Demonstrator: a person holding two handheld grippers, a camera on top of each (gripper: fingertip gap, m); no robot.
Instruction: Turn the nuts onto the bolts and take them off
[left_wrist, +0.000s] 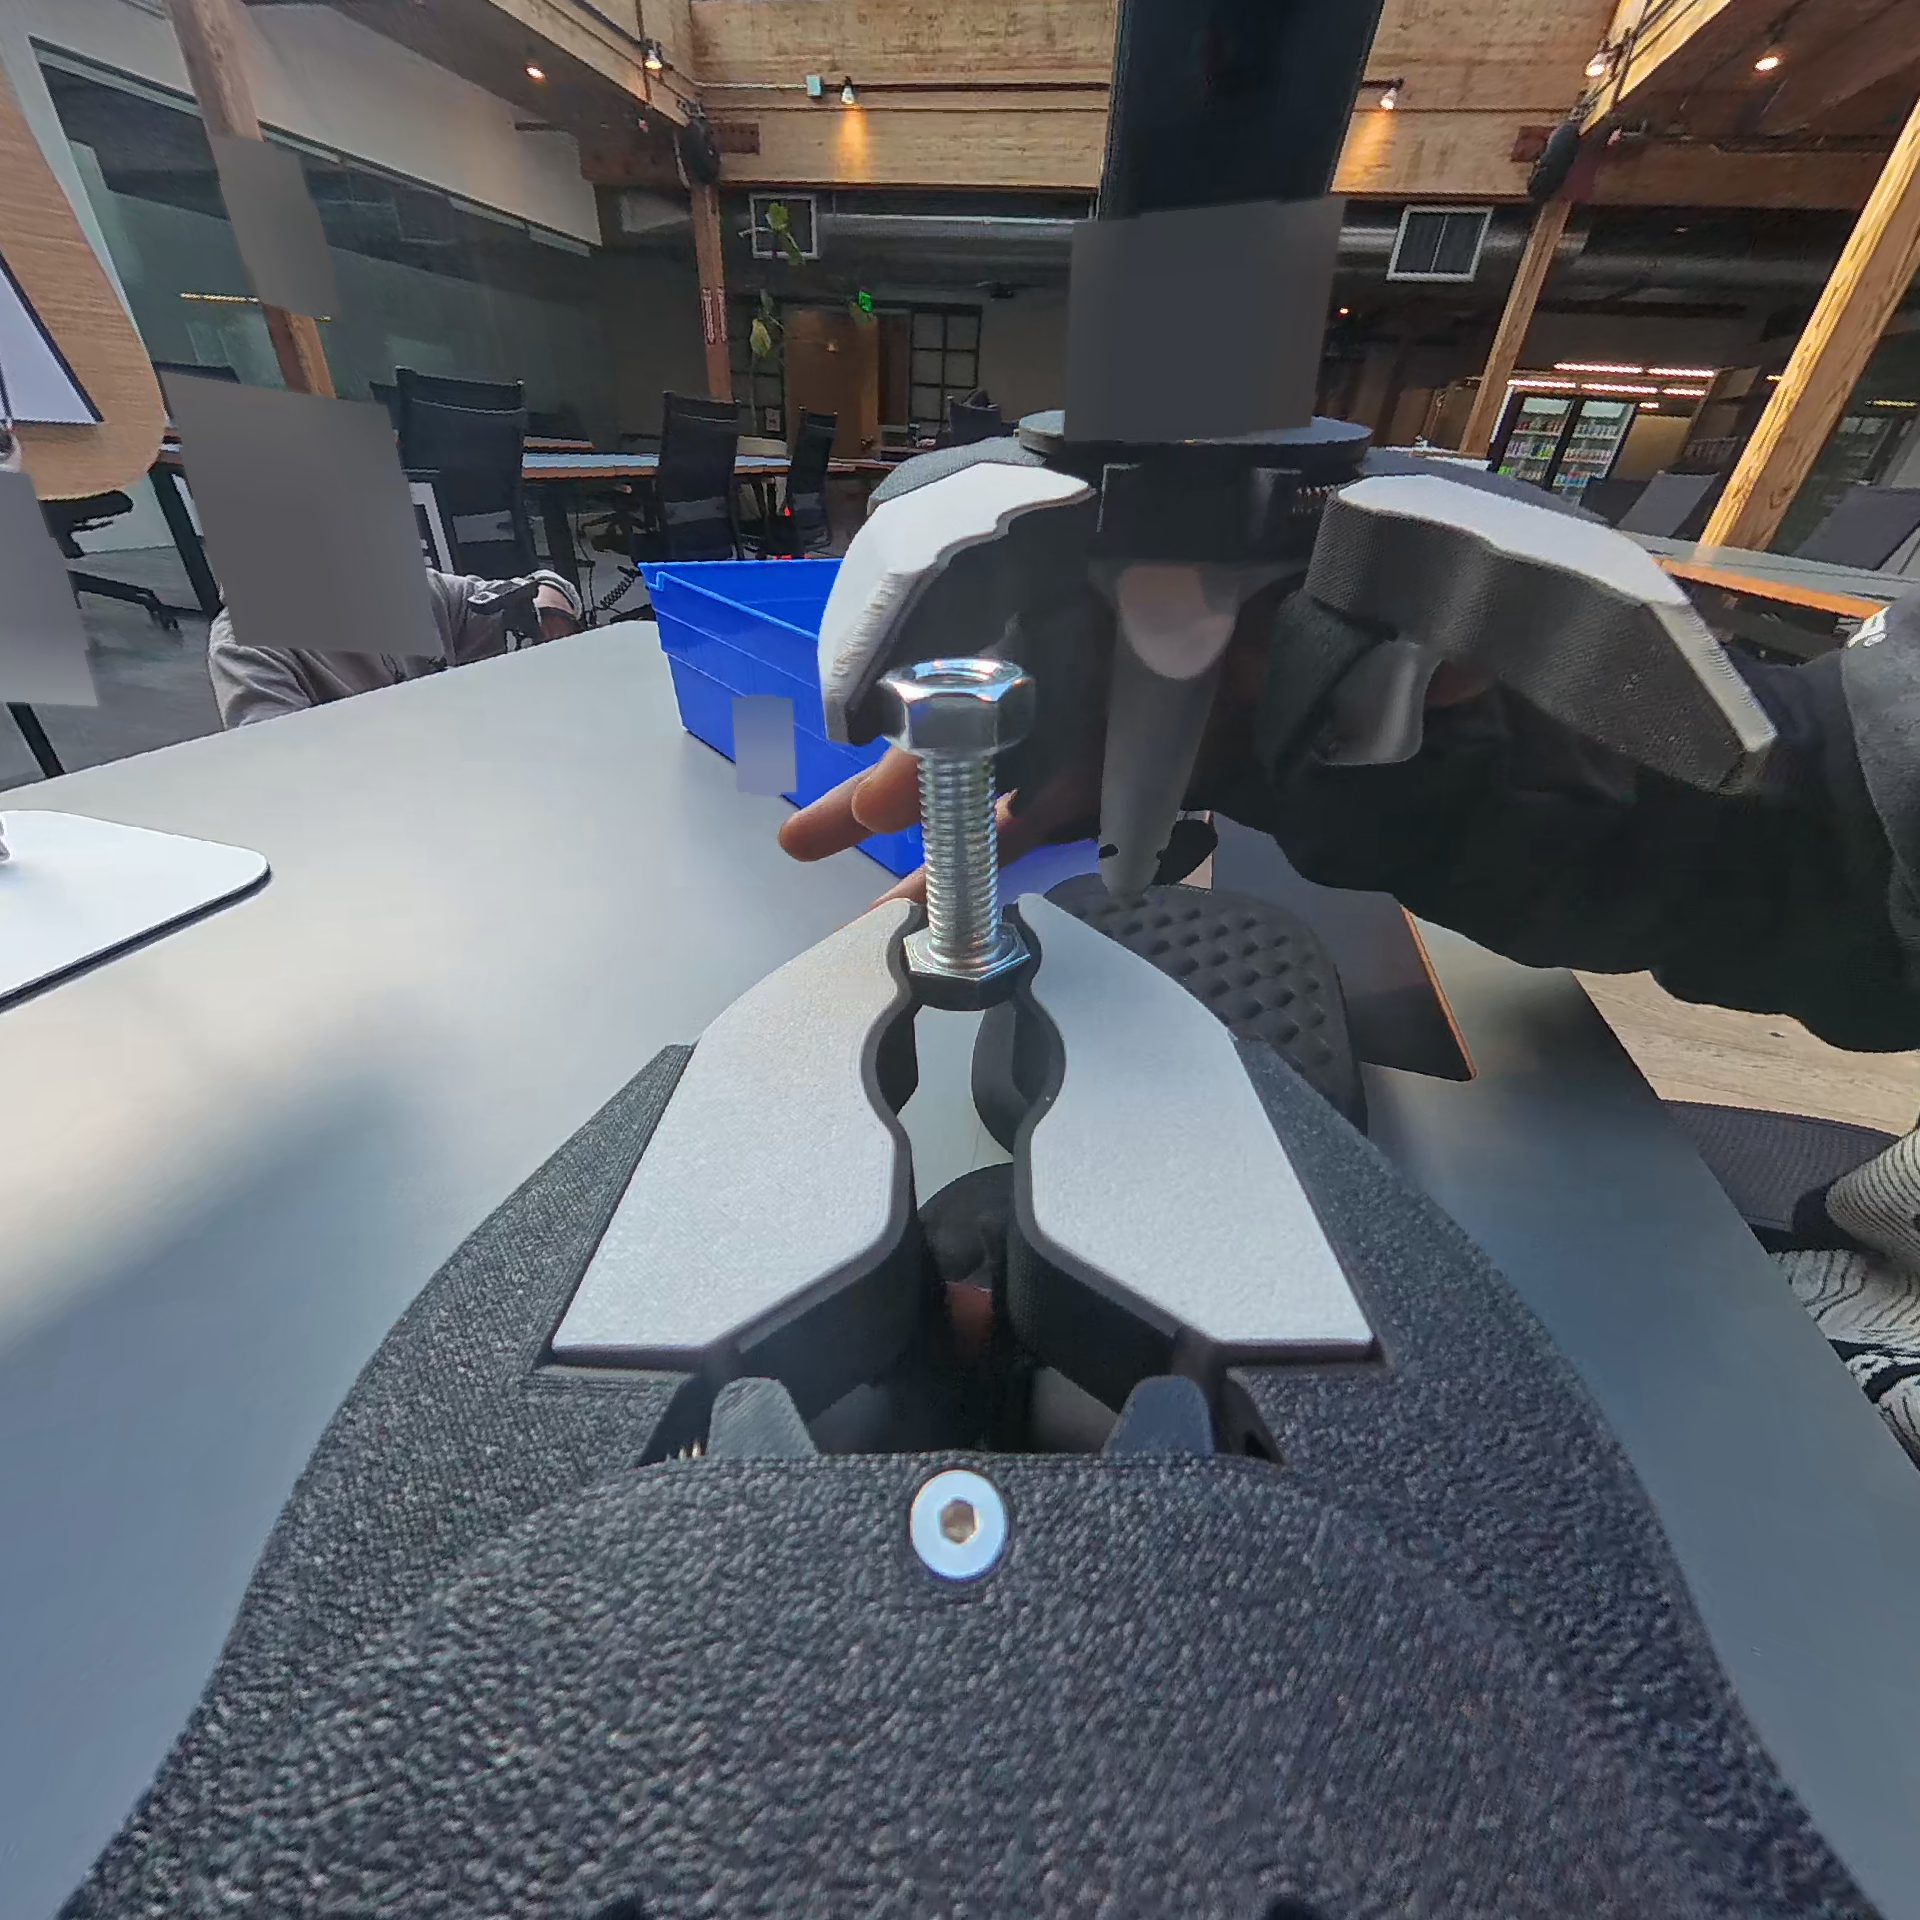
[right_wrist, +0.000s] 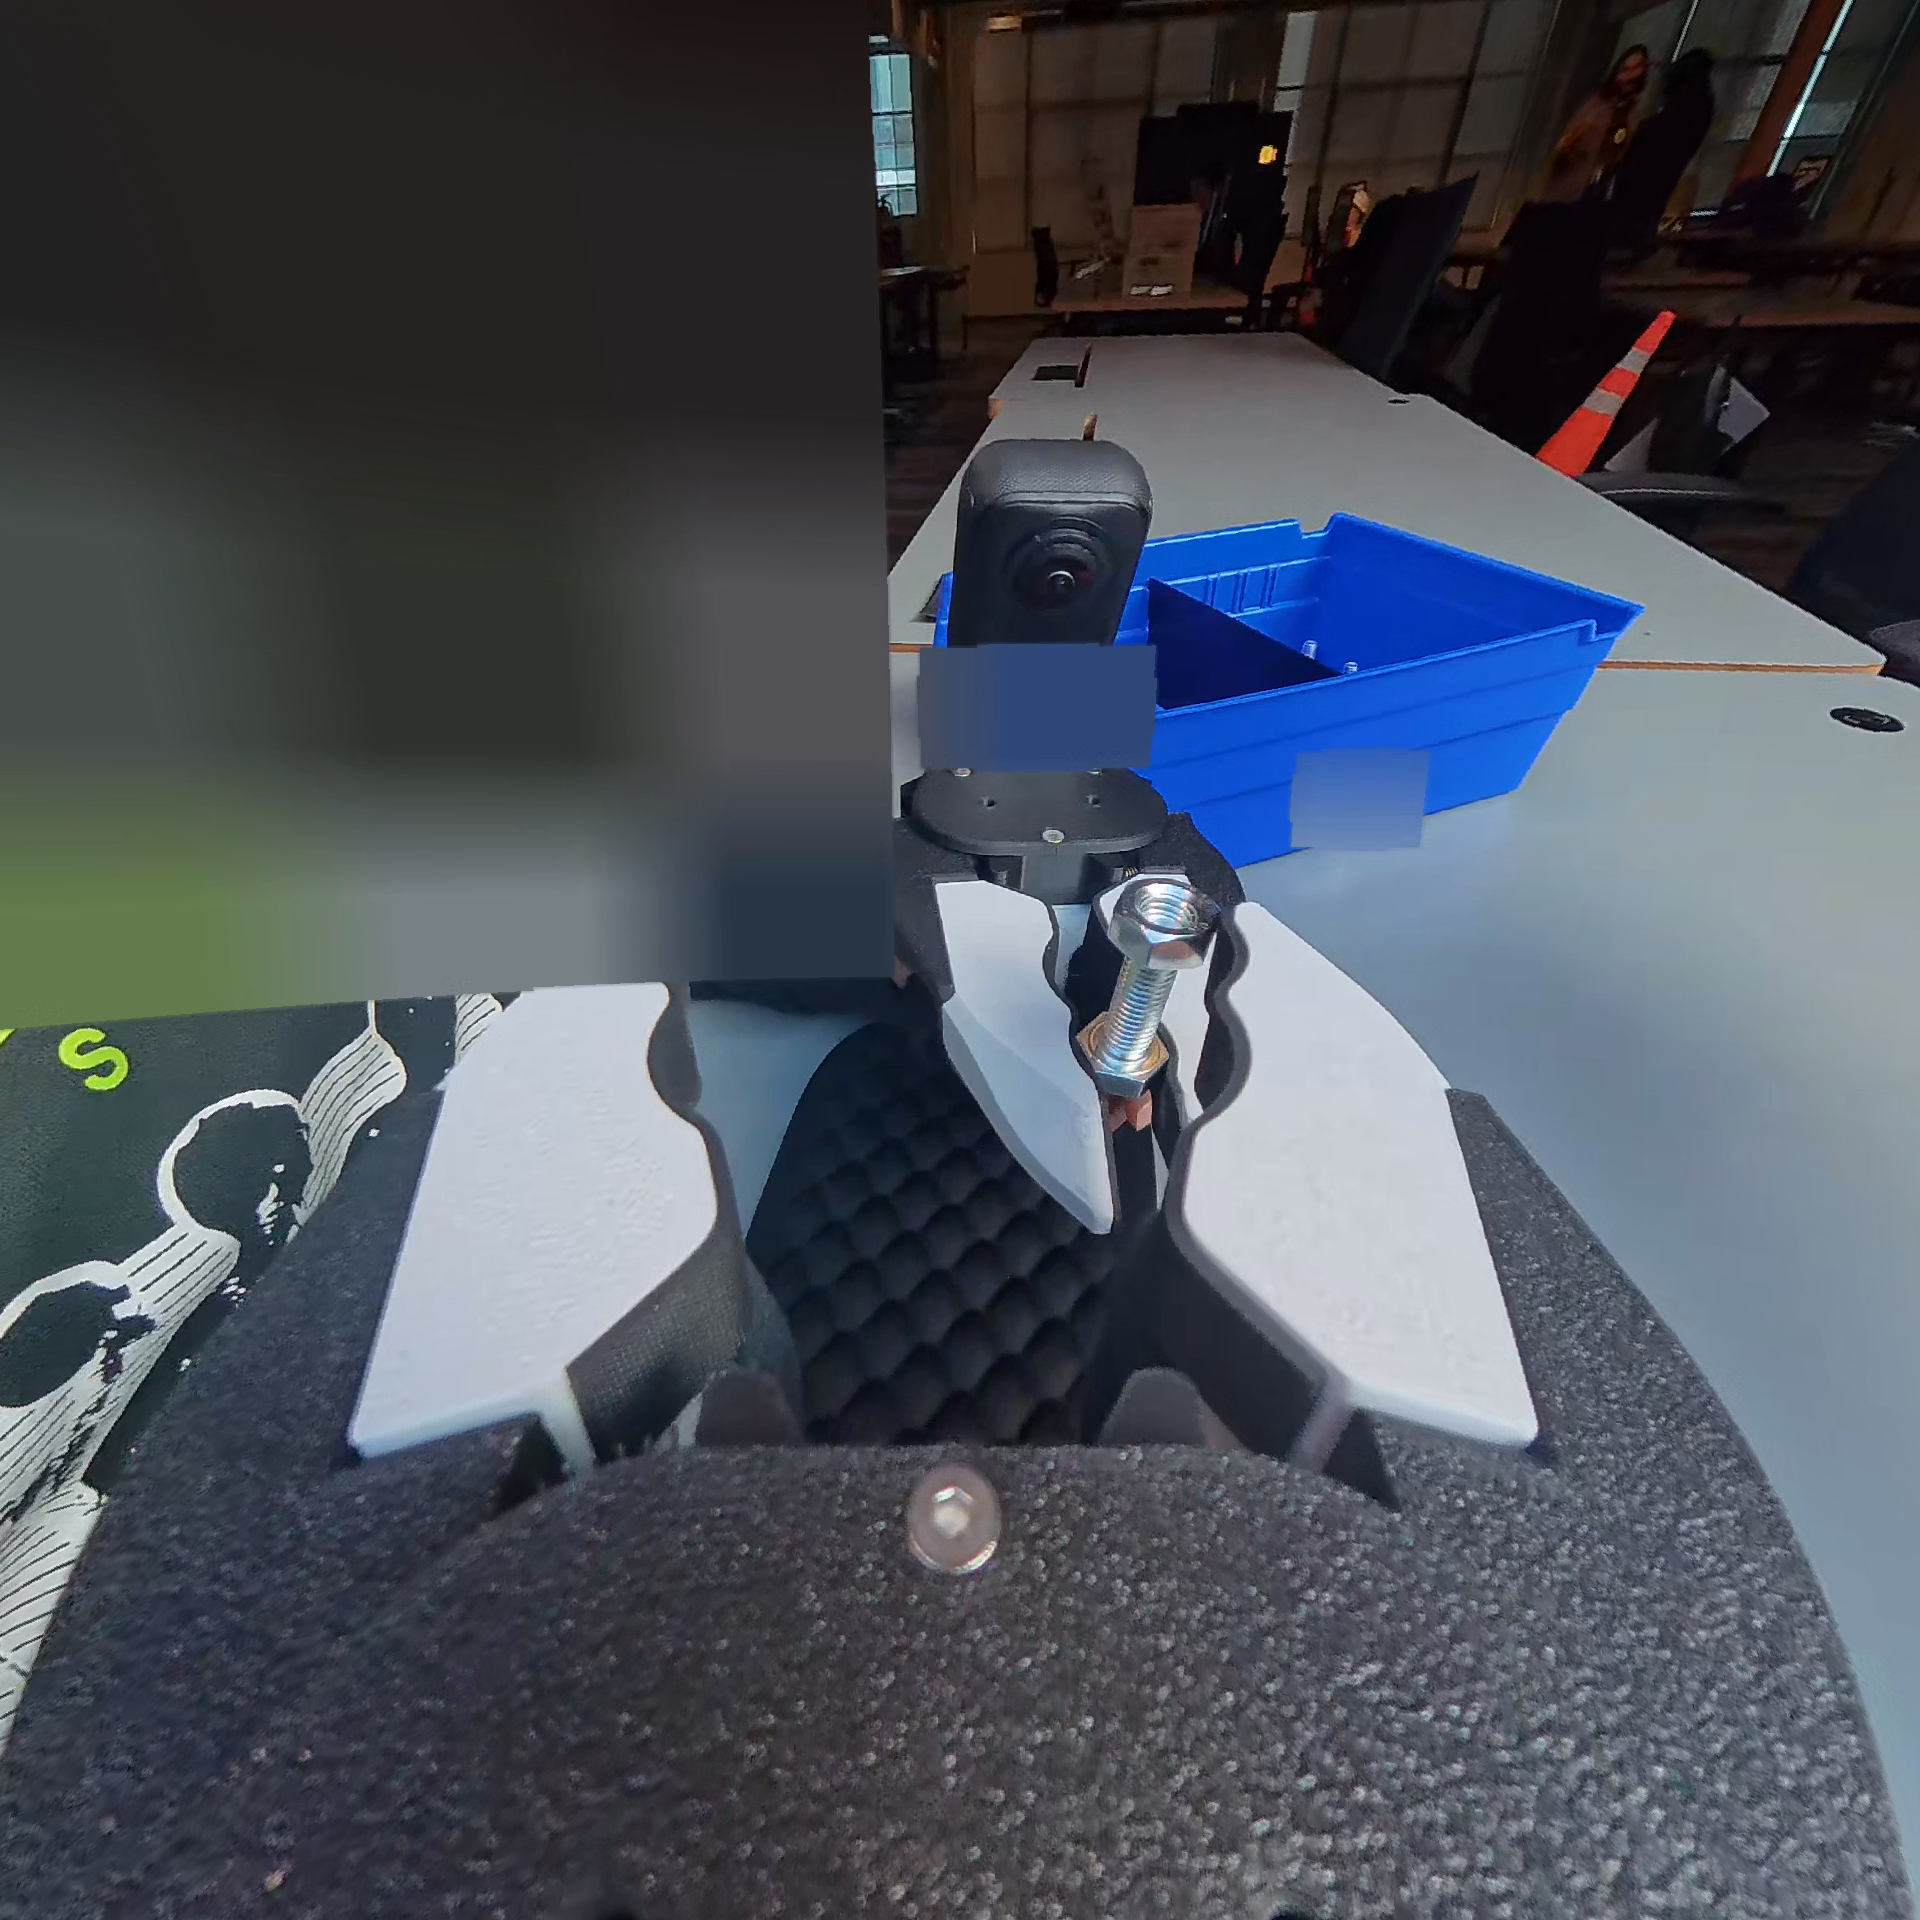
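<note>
The left tongs (left_wrist: 966, 940), reaching up from the bottom of the left wrist view, are clenched at the tips on the lower of the two hex pieces on a bolt (left_wrist: 961, 831). That lower piece, apparently a nut (left_wrist: 968, 954), sits at the bottom of the threaded shank. The shank stands nearly upright at the centre of the frame, with a second hex piece (left_wrist: 961, 701) at its top; which one is the bolt's own head cannot be told.

The right tongs (left_wrist: 1299, 665) hang in the upper right of that frame, pointing back toward the camera and downward. They are released, with the two fingers spread wide. One grey finger (left_wrist: 914, 582) lies just behind the top hex piece, though whether it touches is unclear. A gloved hand (left_wrist: 1558, 810) grips them from the right.

In the right wrist view the right tongs (right_wrist: 935, 1049) gape across the lower frame. The bolt (right_wrist: 1138, 997) tilts at centre in the left tongs (right_wrist: 1127, 1091).

A blue bin (right_wrist: 1455, 675) sits on the grey counter (left_wrist: 468, 831) behind, at upper centre.
</note>
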